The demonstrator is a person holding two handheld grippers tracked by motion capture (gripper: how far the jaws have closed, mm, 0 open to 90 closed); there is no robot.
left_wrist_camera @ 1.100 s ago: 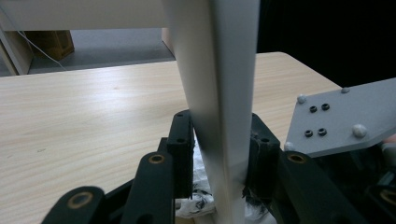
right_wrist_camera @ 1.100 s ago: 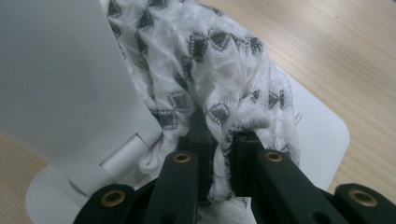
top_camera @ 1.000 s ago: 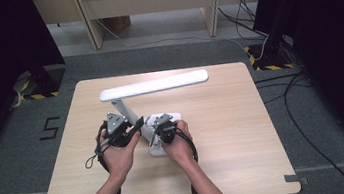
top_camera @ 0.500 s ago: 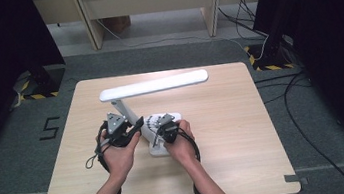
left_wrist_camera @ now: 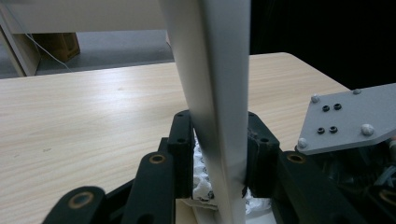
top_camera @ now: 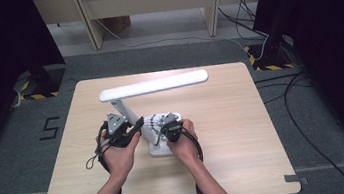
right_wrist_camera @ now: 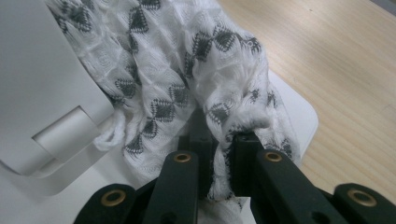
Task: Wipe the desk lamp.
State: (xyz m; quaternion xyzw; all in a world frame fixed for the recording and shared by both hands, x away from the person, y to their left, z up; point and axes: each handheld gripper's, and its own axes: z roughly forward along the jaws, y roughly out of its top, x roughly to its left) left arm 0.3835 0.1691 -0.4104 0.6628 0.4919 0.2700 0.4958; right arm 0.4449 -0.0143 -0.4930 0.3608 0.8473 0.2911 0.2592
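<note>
The patterned cloth (right_wrist_camera: 187,79) lies bunched on the white base (top_camera: 159,149) of the desk lamp (top_camera: 153,85), near the middle of the tabletop (top_camera: 245,132), pressed up against the foot of the lamp's slanted stem (left_wrist_camera: 212,93). The right tongs (right_wrist_camera: 223,149) are closed on a fold of that cloth, its fringe bulging above the jaws. The left tongs (left_wrist_camera: 219,154) are closed around the stem low down, 1 jaw on each side of it, and seem to steady the lamp. In the high view both hands meet at the base, the left tongs (top_camera: 131,129) just beside the right tongs (top_camera: 160,130).

The step in hand looks like wiping the base while the lamp is braced. The next move probably calls for dragging the cloth across the bare white surface with light downward pressure, while the left grip holds firm so the lamp does not tip or slide.
</note>
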